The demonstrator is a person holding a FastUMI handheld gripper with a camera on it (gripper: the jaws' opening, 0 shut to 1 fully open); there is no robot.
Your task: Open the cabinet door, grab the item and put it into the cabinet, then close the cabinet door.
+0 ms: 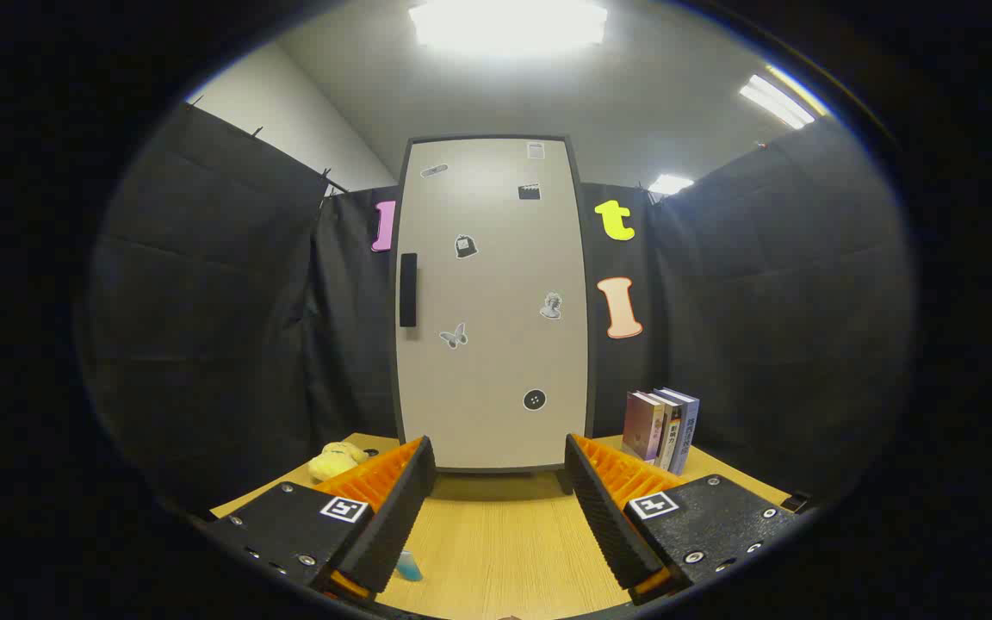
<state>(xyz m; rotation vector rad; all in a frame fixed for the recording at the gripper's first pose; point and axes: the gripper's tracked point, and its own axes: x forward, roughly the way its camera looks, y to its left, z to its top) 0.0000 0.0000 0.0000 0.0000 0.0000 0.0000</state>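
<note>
No legible text: books' (662, 428) spine print and cabinet door (492, 301) stickers too small.

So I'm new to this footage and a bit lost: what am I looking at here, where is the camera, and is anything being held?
The camera rides on a handheld two-finger gripper and looks forward along its fingers, the two ridged wedges at the bottom. They stand open with nothing between them. Ahead, on a wooden table, stands a tall pale cabinet with its door shut, a dark handle on its left side and stickers on the front. A yellow plush toy lies beyond the left finger, a few upright books beyond the right, and a small blue object sits by the left finger.
</note>
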